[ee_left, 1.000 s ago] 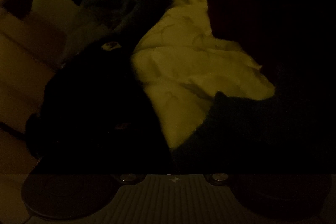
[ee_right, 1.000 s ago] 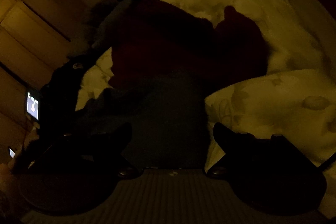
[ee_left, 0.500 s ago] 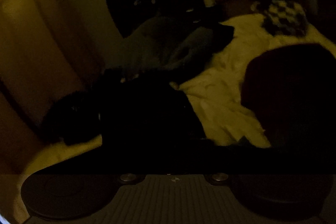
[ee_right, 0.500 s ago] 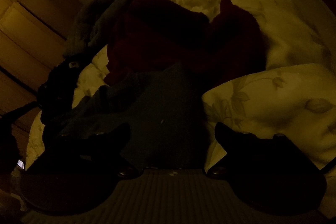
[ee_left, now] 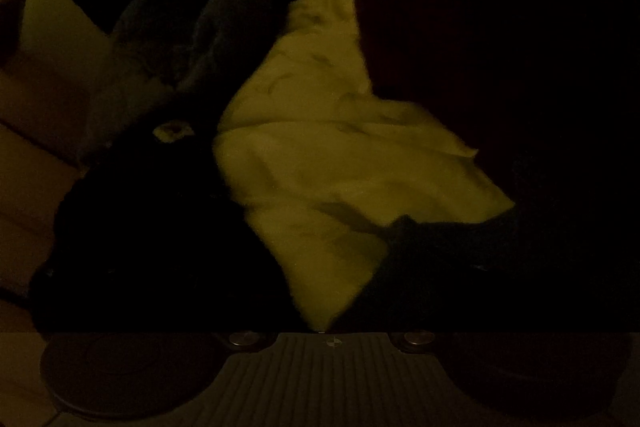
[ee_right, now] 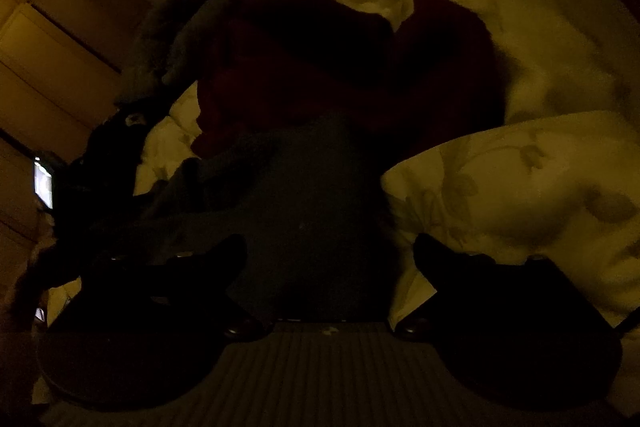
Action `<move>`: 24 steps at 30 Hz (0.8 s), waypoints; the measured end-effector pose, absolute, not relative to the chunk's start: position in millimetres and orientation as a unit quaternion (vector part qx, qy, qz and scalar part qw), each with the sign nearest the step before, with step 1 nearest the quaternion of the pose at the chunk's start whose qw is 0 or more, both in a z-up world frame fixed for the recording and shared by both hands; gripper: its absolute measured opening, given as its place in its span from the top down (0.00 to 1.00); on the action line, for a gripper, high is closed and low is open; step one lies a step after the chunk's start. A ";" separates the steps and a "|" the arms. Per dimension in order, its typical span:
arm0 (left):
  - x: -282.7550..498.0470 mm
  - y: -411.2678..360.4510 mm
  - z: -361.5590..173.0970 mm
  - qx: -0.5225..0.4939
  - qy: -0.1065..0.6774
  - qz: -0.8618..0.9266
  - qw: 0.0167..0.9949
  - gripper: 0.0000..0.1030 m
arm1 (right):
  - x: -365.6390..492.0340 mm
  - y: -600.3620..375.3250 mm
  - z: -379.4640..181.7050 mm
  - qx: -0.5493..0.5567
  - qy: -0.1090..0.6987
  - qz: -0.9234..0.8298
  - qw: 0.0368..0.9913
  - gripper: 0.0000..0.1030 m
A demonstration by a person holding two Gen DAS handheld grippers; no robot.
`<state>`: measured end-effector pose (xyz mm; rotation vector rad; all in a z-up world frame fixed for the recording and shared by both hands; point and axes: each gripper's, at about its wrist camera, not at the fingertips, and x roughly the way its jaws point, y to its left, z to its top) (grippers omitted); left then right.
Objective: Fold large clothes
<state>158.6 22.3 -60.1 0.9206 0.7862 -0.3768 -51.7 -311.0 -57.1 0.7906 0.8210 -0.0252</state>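
On a dimly lit bed covered by a pale floral-print quilt (ee_right: 520, 39), a dark grey-blue knitted garment (ee_right: 304, 195) lies spread directly ahead of the right gripper (ee_right: 330, 255), whose two black fingers (ee_right: 224, 259) stand wide apart over the cloth with nothing between them. The left gripper's fingers cannot be made out in its own dark view, so its state cannot be told. The garment looks soft, limp and fairly thick; it would likely sag and drag when lifted, and is best taken at a hem edge or corner near its left side. A dark red fleece garment (ee_right: 320, 67) lies touching its far edge and may catch in a fold. A floral pillow (ee_right: 520, 187) crowds the right, while a black garment (ee_left: 152, 235) lies at the left.
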 end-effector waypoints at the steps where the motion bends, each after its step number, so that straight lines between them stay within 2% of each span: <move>1: 158.8 21.8 -60.4 0.418 0.383 -0.197 0.800 0.29 | -50.7 -311.6 -58.4 0.376 0.390 -0.012 0.841 0.09; 2: 156.3 20.1 -63.0 0.397 0.413 -0.221 0.789 0.63 | -49.8 -312.4 -59.9 0.377 0.391 -0.012 0.839 0.09; 5: 132.7 17.9 -65.5 0.442 0.368 -0.197 0.794 0.66 | -47.6 -314.5 -63.3 0.384 0.395 -0.013 0.834 0.08; 8: 131.4 32.3 -50.3 0.414 0.362 -0.175 0.817 0.65 | -48.4 -315.3 -63.5 0.388 0.395 -0.014 0.833 0.08; 10: 132.6 46.5 -29.0 0.386 0.351 -0.160 0.838 0.70 | -48.8 -315.0 -63.1 0.388 0.394 -0.014 0.833 0.08; 12: 140.3 61.4 -7.1 0.348 0.367 -0.172 0.845 0.63 | -49.1 -314.3 -63.1 0.389 0.394 -0.016 0.832 0.08; 13: 142.6 65.2 0.1 0.340 0.371 -0.183 0.845 0.43 | -48.6 -313.2 -62.6 0.388 0.396 -0.017 0.832 0.08; 14: 141.9 65.3 3.2 0.345 0.368 -0.179 0.845 0.01 | -48.1 -312.0 -62.0 0.385 0.398 -0.018 0.833 0.08; 18: 138.3 50.6 -4.7 0.376 0.358 -0.197 0.832 0.00 | -45.6 -308.1 -59.9 0.377 0.402 -0.021 0.834 0.08; 24: 156.4 10.2 -54.8 0.454 0.375 -0.182 0.787 0.00 | -47.1 -311.2 -63.1 0.387 0.397 -0.020 0.832 0.08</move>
